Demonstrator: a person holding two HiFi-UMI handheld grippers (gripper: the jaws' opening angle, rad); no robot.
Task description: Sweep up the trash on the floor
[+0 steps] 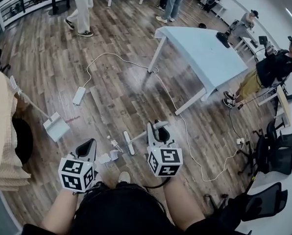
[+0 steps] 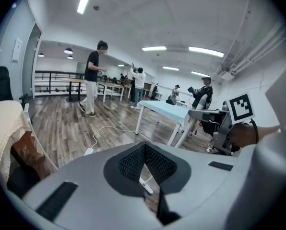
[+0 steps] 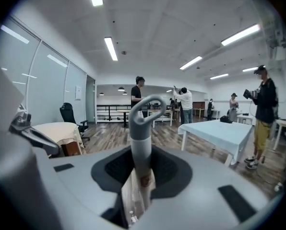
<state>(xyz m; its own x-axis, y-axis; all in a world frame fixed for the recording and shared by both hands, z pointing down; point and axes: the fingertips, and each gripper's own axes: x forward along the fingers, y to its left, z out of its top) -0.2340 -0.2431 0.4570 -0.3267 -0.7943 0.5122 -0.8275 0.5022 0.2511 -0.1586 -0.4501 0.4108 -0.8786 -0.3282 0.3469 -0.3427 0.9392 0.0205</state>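
Your right gripper [image 3: 142, 166] clenched on grey, loop-topped broom handle [image 3: 142, 128]. Your left gripper [image 2: 144, 161]: jaws together, empty. Crumpled white trash [image 1: 107, 156] small, detail unclear.

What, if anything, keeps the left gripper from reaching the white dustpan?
Probably reachable, yes: the left gripper is empty, jaws together, and only bare floor lies between it and the dustpan.

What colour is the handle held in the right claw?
The handle has a grey hooked end above a whitish shaft. It shows best in the right gripper view.
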